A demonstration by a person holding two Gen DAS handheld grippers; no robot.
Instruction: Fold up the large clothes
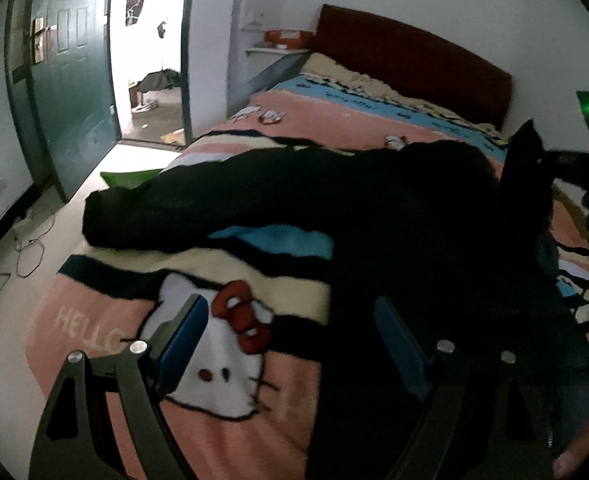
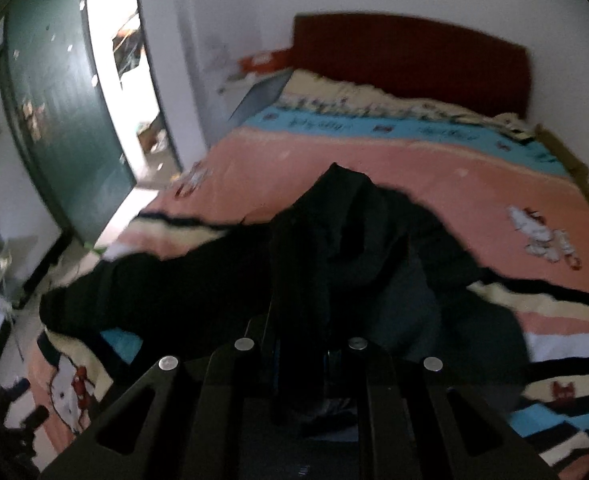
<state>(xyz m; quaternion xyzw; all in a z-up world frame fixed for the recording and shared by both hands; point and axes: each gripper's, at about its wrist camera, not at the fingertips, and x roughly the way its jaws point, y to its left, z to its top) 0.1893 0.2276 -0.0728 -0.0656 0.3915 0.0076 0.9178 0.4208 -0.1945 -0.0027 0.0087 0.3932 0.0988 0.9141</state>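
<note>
Bedroom: bed (image 1: 326,124) under Hello Kitty blanket (image 1: 230,364), green door (image 1: 70,72) ajar. Black garment (image 1: 294,204) sprawled across; left gripper (image 1: 290,344) jaws wide apart at its edge, right gripper (image 2: 300,344) jaws clamped on lifted fold.

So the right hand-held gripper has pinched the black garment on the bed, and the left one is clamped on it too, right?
Not quite. The left hand-held gripper is open and holds nothing, as the left wrist view shows. The right hand-held gripper does pinch the black garment on the bed.

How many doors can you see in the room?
1. The dark green door stands swung open against the left wall, beside the bright doorway, past the far left corner of the bed. Other doors could be out of view.
</note>
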